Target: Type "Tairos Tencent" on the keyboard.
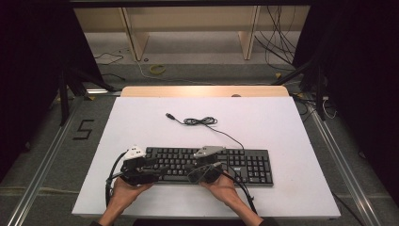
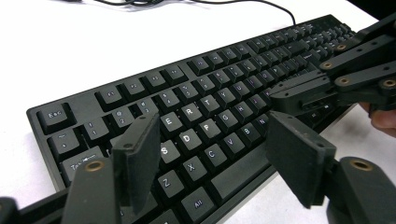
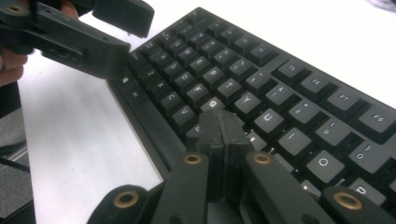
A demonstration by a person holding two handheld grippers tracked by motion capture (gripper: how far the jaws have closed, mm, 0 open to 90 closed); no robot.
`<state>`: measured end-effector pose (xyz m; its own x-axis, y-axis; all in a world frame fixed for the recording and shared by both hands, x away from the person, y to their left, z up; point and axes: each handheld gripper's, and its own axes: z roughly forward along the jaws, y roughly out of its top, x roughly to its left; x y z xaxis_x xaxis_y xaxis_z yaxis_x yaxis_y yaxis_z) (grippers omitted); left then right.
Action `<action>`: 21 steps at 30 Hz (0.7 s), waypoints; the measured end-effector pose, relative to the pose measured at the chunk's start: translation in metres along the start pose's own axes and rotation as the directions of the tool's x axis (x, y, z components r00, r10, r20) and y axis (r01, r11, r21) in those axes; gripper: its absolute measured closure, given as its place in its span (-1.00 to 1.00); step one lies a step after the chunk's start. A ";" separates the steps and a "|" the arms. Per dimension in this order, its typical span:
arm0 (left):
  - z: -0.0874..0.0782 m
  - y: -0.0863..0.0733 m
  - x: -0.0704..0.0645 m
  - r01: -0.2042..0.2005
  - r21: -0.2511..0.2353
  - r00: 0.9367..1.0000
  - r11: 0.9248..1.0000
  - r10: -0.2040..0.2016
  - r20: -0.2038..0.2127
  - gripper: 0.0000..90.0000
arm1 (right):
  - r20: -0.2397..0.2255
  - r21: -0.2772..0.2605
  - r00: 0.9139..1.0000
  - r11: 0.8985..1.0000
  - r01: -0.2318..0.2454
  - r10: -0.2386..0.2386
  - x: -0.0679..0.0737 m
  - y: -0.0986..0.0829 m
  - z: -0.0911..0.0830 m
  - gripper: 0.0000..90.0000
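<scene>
Nearest the person, both hands come in over the front edge of the white counter, each holding a hand-held gripper at the front of a black keyboard.

The left hand-held gripper hovers over the keyboard's left part. In the left gripper view its jaws stand wide apart, released, with nothing between them; the keys S, D, X, C and Z lie below the gap. Whether the jaw tips touch the keys cannot be told.

The right hand-held gripper sits just beside it, over the middle of the keyboard. In the right gripper view its jaws are pressed flat together, clenched on nothing, and their joined tip points down onto the letter keys around G and H; the tip covers the key beneath it, so contact cannot be judged for certain. The left hand-held gripper's spread jaws show at the upper left of this view, above the keyboard's near edge.

The keyboard lies flat near the front of the counter, long side facing the person, number pad at the person's right.

Farther back, its cable runs from the rear edge across the counter, bunches in a loose tangle, and ends in a plug lying free.
</scene>
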<state>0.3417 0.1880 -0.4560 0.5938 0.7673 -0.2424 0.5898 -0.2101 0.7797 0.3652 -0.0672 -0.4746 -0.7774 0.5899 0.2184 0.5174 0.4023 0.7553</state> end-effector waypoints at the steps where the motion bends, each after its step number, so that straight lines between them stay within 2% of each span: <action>1: 0.000 0.000 0.000 -0.001 -0.002 1.000 1.000 0.001 0.002 -0.25 | 0.001 0.005 1.000 1.000 -0.001 0.001 0.000 0.000 0.001 1.00; 21: -0.007 -0.006 0.000 0.001 -0.035 1.000 0.999 -0.001 0.003 -0.34 | 0.014 0.033 1.000 0.999 0.001 -0.001 0.000 -0.001 0.009 1.00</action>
<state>0.3345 0.1935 -0.4568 0.5949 0.7655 -0.2452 0.5709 -0.1876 0.7993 0.3677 -0.0616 -0.4812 -0.7728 0.5994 0.2085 0.5283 0.4257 0.7346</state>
